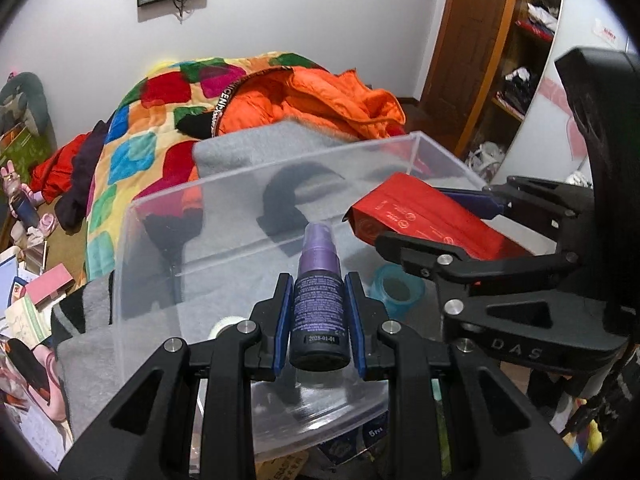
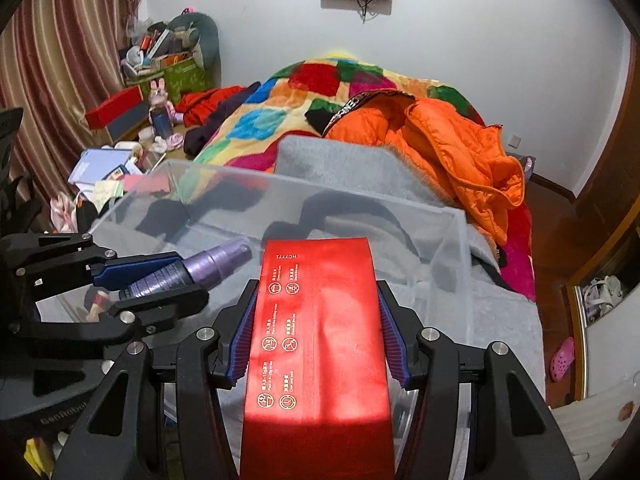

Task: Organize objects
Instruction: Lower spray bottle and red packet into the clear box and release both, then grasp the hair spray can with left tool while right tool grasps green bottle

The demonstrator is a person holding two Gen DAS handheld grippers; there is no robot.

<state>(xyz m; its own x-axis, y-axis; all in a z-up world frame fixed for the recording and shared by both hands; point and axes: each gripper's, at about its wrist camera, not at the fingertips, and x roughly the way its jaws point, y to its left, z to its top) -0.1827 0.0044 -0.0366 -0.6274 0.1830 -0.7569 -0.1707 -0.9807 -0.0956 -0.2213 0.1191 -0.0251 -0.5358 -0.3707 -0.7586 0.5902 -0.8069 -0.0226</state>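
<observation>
A purple spray bottle (image 1: 319, 308) with a dark label is clamped between the blue pads of my left gripper (image 1: 319, 284), nozzle pointing forward. It hangs over the near part of a clear plastic bin (image 1: 224, 184) that rests on a grey blanket. My right gripper (image 2: 318, 286) is shut on a flat red packet (image 2: 316, 340) with gold print, held over the same bin (image 2: 440, 248). Each wrist view shows the other hand: the right gripper (image 1: 432, 220) with the red packet (image 1: 404, 212) on the right, the left gripper (image 2: 188, 276) with the bottle (image 2: 216, 262) on the left.
A teal tape roll (image 1: 396, 290) shows through the bin. The grey blanket (image 1: 256, 144) lies on a bed with a patchwork quilt (image 2: 256, 120) and an orange jacket (image 2: 452, 148). A cluttered side table (image 2: 120, 160) stands left, a wooden wardrobe (image 1: 472, 40) right, and a pink slipper (image 2: 562, 358) is on the floor.
</observation>
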